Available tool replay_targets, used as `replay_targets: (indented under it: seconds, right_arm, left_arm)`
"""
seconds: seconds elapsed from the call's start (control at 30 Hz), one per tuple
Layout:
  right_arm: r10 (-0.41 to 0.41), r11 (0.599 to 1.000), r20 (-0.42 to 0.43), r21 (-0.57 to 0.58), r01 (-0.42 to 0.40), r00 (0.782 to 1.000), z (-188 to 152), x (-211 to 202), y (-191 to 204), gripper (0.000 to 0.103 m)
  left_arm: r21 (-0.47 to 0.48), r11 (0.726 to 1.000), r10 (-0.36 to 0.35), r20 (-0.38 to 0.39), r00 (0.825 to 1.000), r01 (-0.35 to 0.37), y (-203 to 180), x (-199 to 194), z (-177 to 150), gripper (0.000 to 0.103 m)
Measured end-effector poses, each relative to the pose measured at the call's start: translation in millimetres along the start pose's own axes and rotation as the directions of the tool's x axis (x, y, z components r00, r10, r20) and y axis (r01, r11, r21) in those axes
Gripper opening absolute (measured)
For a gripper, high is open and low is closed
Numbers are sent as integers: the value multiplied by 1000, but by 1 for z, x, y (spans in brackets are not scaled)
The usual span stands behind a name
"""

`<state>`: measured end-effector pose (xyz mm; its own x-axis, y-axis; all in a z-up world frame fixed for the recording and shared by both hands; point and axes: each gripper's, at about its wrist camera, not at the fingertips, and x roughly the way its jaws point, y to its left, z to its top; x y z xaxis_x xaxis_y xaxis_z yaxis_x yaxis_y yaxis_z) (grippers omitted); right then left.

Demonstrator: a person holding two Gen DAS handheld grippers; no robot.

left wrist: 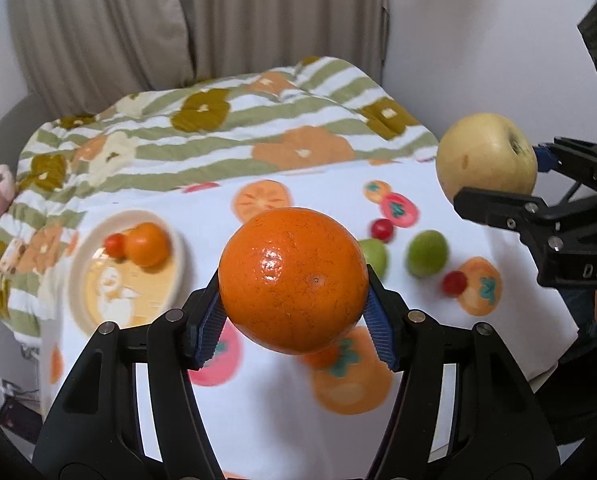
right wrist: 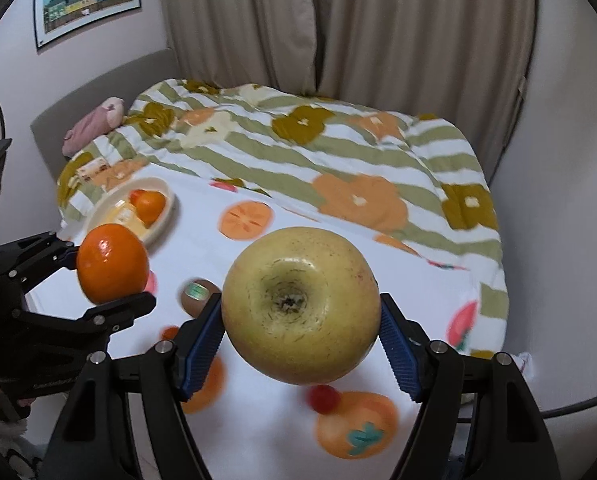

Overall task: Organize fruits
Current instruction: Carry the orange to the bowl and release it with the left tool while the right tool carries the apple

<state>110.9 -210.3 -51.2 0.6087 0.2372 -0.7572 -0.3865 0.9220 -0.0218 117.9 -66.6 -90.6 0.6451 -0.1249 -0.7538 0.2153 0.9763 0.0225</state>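
My left gripper (left wrist: pixel 296 312) is shut on a big orange (left wrist: pixel 294 280), held in the air above the fruit-print cloth (left wrist: pixel 258 420). In the right wrist view, my right gripper (right wrist: pixel 300 328) is shut on a yellow apple (right wrist: pixel 300 308), also off the cloth. Each view shows the other gripper at its side: the apple (left wrist: pixel 486 156) at the right, the orange (right wrist: pixel 112 264) at the left. A cream plate (left wrist: pixel 82 280) on the left holds a small orange (left wrist: pixel 148 244) and a cherry tomato (left wrist: pixel 114 242). Two green fruits (left wrist: pixel 426 254), cherry tomatoes (left wrist: pixel 381 229) and a stickered kiwi (right wrist: pixel 196 294) lie on the cloth.
A striped flower quilt (left wrist: pixel 218 132) is bunched behind the cloth, with beige curtains (right wrist: pixel 378 32) beyond. A pink plush (right wrist: pixel 94 124) lies at the back left by the headboard. A framed picture (right wrist: pixel 86 0) hangs on the wall.
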Motion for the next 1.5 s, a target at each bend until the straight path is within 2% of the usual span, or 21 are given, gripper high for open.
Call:
replay_targets:
  seconds: [0.43,0.67,0.83,1.23,1.5]
  right_arm:
    - [69,998,12,8,-69,998,50,43,129,70]
    - [88,995,-6,41,-87,996,65,71,183,70]
    - [82,994,-18,72,-80,996,74,90,213,70]
    - [42,988,-96,150,-27,994,71,149,240,70]
    - [28,985,-141,170,-4,990,63,169,239,70]
  left_arm:
    - [-29,998,61,-11,998,-62,146,-6,-10,66]
    - [-12,998,64,-23,998,-64,207,2,-14,66]
    - [13,1000,29,-48,998,-28,239,20,-15,66]
    - [83,995,-50,-107,993,59,265,89,-20,66]
    - [129,990,-39,-157,987,60,257,122,-25,66]
